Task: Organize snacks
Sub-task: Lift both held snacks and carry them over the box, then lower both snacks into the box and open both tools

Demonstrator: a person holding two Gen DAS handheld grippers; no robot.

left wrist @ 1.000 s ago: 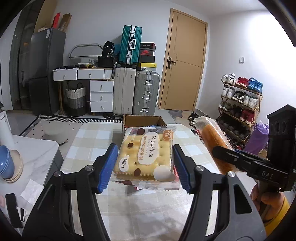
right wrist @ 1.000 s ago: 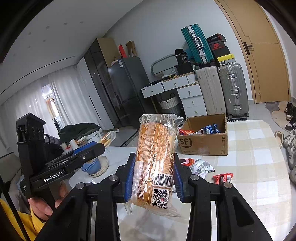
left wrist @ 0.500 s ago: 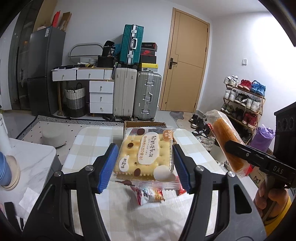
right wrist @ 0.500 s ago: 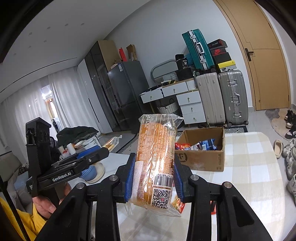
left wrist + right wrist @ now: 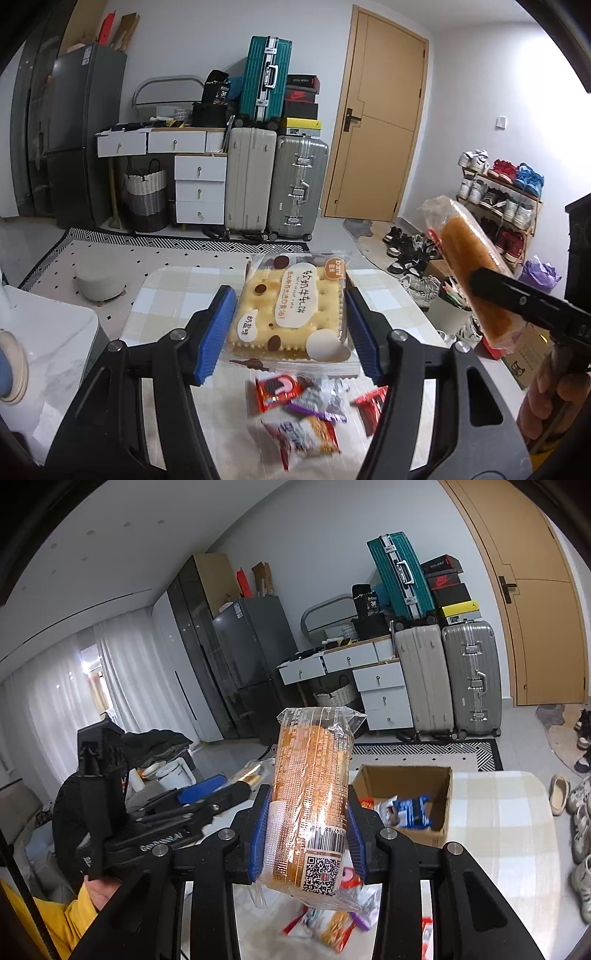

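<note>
My left gripper (image 5: 290, 328) is shut on a flat yellow cracker-shaped snack pack (image 5: 291, 310) and holds it above the table. My right gripper (image 5: 308, 836) is shut on a long bread loaf in clear wrap (image 5: 312, 797); the loaf also shows in the left wrist view (image 5: 469, 273) at the right. A cardboard box (image 5: 406, 779) with snacks inside stands on the checked table (image 5: 502, 819) behind the loaf. Loose snack packets (image 5: 306, 413) lie on the table below both grippers. The left gripper shows in the right wrist view (image 5: 207, 794), left of the loaf.
Suitcases (image 5: 275, 184), white drawers (image 5: 199, 184), a door (image 5: 376, 122) and a shoe rack (image 5: 498, 199) lie beyond the table. A white marble surface with bowls (image 5: 14, 365) is at the left. A grey stool (image 5: 99, 282) stands on the floor.
Both grippers have risen and tilted back with their loads. The loose packets have come into view below; the box has dropped behind the cracker pack in the left wrist view.
</note>
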